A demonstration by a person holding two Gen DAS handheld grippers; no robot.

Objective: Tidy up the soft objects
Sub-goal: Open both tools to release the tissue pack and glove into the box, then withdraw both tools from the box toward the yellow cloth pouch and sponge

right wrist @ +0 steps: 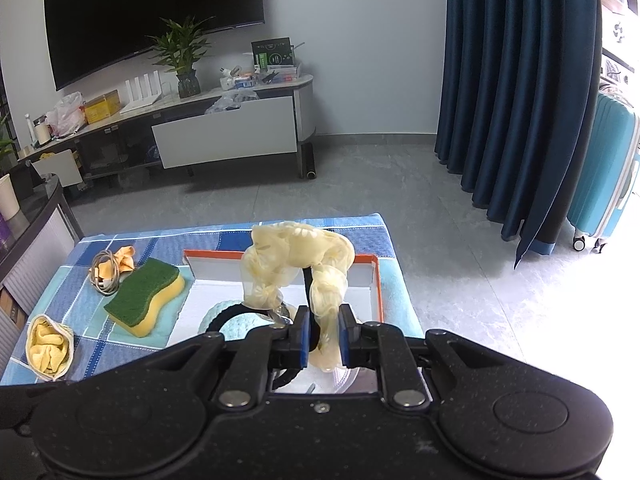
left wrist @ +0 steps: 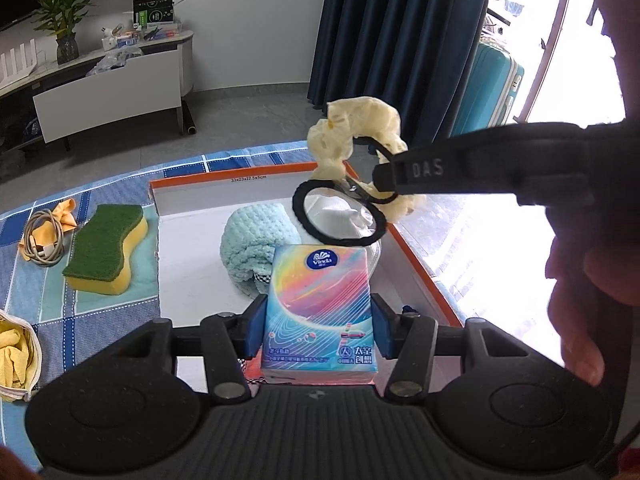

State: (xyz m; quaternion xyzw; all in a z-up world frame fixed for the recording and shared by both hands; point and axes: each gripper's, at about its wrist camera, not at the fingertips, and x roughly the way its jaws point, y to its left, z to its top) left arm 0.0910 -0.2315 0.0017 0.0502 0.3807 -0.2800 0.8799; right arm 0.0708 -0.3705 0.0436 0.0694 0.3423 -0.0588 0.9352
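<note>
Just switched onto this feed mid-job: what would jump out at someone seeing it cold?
The pale yellow scrunchie clamped in the right gripper, hanging over the orange-rimmed box with black hair ties dangling from it. Next, the colourful tissue pack held in the left gripper at the box's near edge. On the blue checked cloth left of the box lies a green-topped yellow sponge.

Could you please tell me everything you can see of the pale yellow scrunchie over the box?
The pale yellow scrunchie is a ruffled ring of thin, crinkly fabric with a faint flower print. The right gripper pinches its lower part between blue pads, so it arches up in the air above the orange-rimmed box. A thin black hair tie passes through it, and a thicker black band hangs beside it.
</note>
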